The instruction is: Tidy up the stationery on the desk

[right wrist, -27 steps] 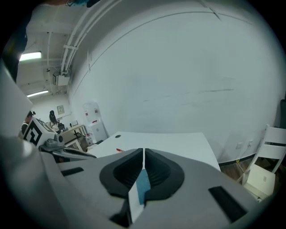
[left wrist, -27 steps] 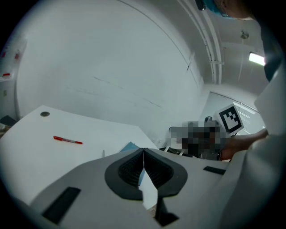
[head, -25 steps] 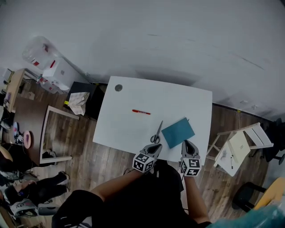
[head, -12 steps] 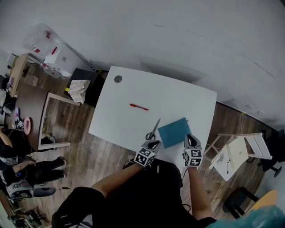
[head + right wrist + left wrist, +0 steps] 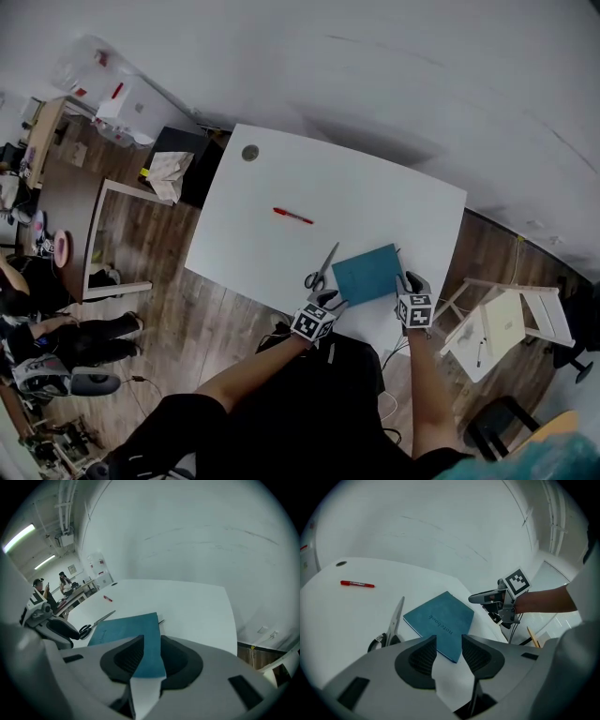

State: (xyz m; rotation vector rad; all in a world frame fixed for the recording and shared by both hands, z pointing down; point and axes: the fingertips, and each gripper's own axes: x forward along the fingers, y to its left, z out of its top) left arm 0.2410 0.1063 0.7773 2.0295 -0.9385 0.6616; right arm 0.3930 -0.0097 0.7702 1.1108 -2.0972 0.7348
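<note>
- Desk point(image 5: 375, 202): white. Notebook point(image 5: 366, 274): teal, closed, lying flat nr. the near edge toward the near-R corner, askew to that edge.
- Scissors point(image 5: 321, 272): shut and flat, just beside the notebook on the side facing the desk's L edge, handles toward the near edge. Whether they touch the notebook can't be told.
- Red pen point(image 5: 292, 216): mid-desk toward the L edge, well apart from both.
- Thin dark stick point(image 5: 161, 620): peeks out at the notebook's far corner. Prob. a pen or pencil, too small to tell.
- L tongs point(image 5: 330, 299): over the near edge, btw. the scissors' handles & the notebook's near corner. Jaws have just been opening and stand apart w/ nothing btw. the pads; the notebook corner lies just ahead.
- R tongs point(image 5: 409, 280): at the notebook's side facing the desk's R edge. Jaws have just been opening and stand apart. The notebook's corner shows in the gap below them, but the pads don't press on it.
- Step (judged): approach to the notebook, one pair of tongs per side, grasp not yet made.
- To do it well:
  - A thin flat cover gives little to pinch from above, so slip one jaw under a corner, or nudge that corner past the near edge, then close.
  - Hold the L tongs clear of the scissors so they aren't shoved off the desk.
  - Lift level; the stick may roll once uncovered.
</note>
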